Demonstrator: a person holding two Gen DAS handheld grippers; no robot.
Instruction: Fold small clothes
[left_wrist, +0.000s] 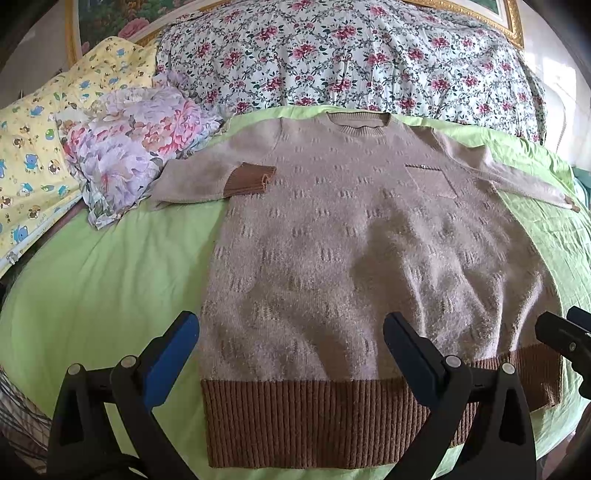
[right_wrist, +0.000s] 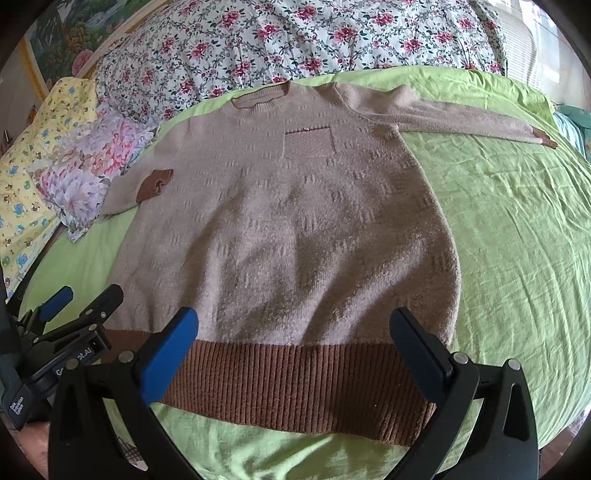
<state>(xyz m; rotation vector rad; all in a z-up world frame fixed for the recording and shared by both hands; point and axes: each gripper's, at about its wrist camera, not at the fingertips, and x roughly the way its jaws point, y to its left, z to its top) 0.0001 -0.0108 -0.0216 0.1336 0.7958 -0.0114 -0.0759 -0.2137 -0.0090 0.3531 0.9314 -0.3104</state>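
Sweater (left_wrist: 354, 236) spread flat mid-bed, hem (left_wrist: 317, 417) at near edge; one sleeve (left_wrist: 207, 177) folded in, other sleeve (right_wrist: 461, 114) stretched toward right edge. Left hand-held gripper (left_wrist: 291, 339) spread, right hand-held gripper (right_wrist: 295, 332) spread — nothing held. Risk: single layer pinched at hem — fold skews, knit bunches.

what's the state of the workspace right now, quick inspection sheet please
surface: green sheet, wrinkled, covering the bed
job's things: sweater flat, front up; one sleeve folded in with its cuff on the body, other sleeve stretched out
clutter: floral cloth bundle beside the folded sleeve; yellow cartoon pillow
grippers: left gripper and right gripper open over the ribbed hem, holding nothing
cables: nothing seen
surroundings: floral quilt, framed picture behind
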